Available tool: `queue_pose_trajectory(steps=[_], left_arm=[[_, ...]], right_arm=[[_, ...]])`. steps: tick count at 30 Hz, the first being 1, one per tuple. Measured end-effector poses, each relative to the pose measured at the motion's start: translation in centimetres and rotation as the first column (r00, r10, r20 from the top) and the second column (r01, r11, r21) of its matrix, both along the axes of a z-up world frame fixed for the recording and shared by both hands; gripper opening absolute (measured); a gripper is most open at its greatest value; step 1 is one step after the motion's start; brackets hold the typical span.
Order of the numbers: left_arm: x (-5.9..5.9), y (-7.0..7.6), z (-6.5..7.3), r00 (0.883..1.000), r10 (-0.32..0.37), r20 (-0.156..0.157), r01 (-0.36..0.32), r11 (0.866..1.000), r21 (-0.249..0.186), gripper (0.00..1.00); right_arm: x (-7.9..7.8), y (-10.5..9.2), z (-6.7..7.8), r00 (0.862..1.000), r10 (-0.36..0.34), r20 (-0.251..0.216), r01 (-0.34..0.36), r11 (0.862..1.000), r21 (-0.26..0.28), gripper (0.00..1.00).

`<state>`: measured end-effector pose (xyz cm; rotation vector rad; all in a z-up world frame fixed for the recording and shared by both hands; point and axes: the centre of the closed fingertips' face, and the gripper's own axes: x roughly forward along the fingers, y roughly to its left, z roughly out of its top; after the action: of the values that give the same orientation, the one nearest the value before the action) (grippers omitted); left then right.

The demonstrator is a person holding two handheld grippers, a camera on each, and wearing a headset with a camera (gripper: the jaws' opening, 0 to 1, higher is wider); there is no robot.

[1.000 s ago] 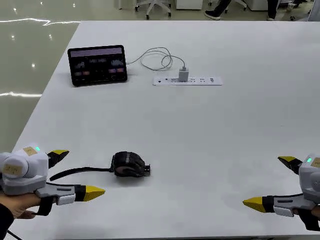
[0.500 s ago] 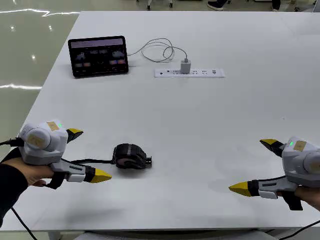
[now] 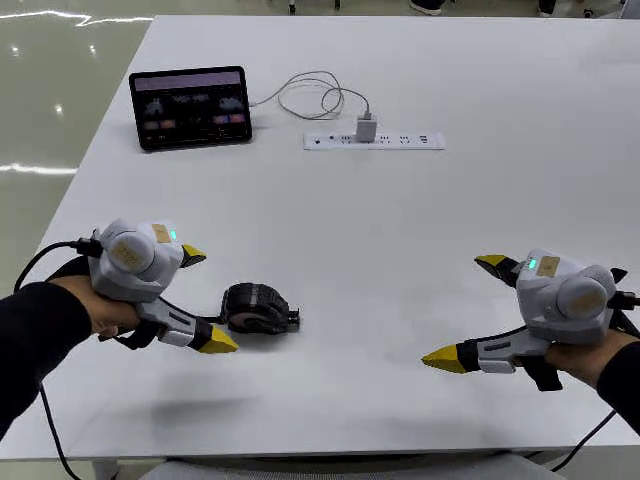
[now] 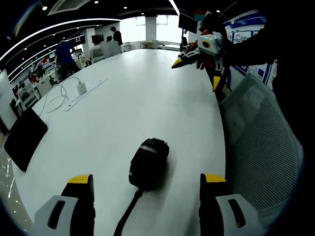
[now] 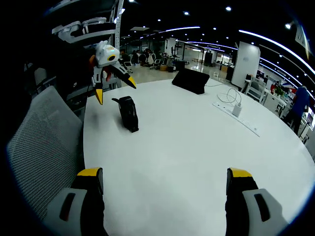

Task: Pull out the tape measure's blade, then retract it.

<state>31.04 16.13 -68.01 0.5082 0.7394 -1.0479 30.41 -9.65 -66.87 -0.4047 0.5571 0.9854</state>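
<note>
Gaping wide, left claw point(image 3: 210, 299) and right claw point(image 3: 461, 310) flank a small black tape measure point(image 3: 257, 308) on white counter point(image 3: 400, 250); likely light, rigid: clamp its casing.

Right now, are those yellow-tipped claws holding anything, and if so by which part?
Nothing is held. The left gripper is open, facing the tape measure without touching it. The right gripper is open and empty.

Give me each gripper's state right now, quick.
Left gripper: open, holding nothing; the tape measure lies just ahead of its jaws.
Right gripper: open, holding nothing.
</note>
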Motion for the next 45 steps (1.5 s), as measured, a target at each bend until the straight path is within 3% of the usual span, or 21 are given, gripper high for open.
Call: queue_pose_trajectory(steps=[4, 5, 7, 16, 21, 23, 31, 34, 35, 45], left_arm=[[-0.3, -1.1, -0.4, 0.996, -0.086, -0.003, 0.086, 0.996, 0.033, 0.81], [-0.1, -1.2, -0.7, 0.993, -0.115, 0.007, 0.114, 0.992, 0.062, 0.81], [-0.2, -1.5, -1.1, 0.990, -0.139, -0.016, 0.139, 0.988, 0.068, 0.80], [0.5, -2.5, -2.1, 0.973, -0.224, -0.049, 0.228, 0.966, 0.120, 0.71], [0.4, -2.7, -2.8, 0.961, -0.264, -0.081, 0.274, 0.951, 0.142, 0.58], [0.6, -2.7, -3.1, 0.960, -0.269, -0.082, 0.278, 0.949, 0.148, 0.52], [0.6, -3.5, -3.7, 0.953, -0.285, -0.098, 0.298, 0.943, 0.152, 0.46], [0.8, -3.8, -3.9, 0.952, -0.293, -0.091, 0.305, 0.938, 0.163, 0.36], [1.2, -3.8, -4.1, 0.953, -0.295, -0.076, 0.304, 0.936, 0.178, 0.34], [1.4, -3.6, -4.5, 0.954, -0.285, -0.091, 0.298, 0.938, 0.180, 0.33]], right_arm=[[-0.1, 1.3, -0.3, 1.000, 0.028, -0.007, -0.028, 1.000, 0.008, 1.00], [0.0, 1.7, -0.3, 0.999, 0.040, -0.003, -0.040, 0.999, 0.010, 1.00], [0.3, 2.5, -0.3, 0.999, 0.050, -0.005, -0.050, 0.999, 0.015, 0.99], [1.2, 5.9, -1.3, 0.991, 0.133, -0.016, -0.134, 0.991, -0.014, 0.99], [1.4, 7.9, -1.4, 0.983, 0.186, -0.011, -0.186, 0.982, -0.032, 0.96], [1.6, 8.7, -1.3, 0.980, 0.200, -0.016, -0.200, 0.979, -0.025, 0.95], [1.9, 11.3, -1.8, 0.965, 0.262, -0.014, -0.262, 0.965, -0.027, 0.88], [1.8, 11.7, -2.5, 0.960, 0.280, -0.026, -0.281, 0.959, -0.038, 0.85], [1.7, 11.9, -2.8, 0.956, 0.290, -0.030, -0.292, 0.956, -0.045, 0.84], [1.6, 14.3, -4.0, 0.935, 0.351, -0.048, -0.353, 0.934, -0.054, 0.65]])
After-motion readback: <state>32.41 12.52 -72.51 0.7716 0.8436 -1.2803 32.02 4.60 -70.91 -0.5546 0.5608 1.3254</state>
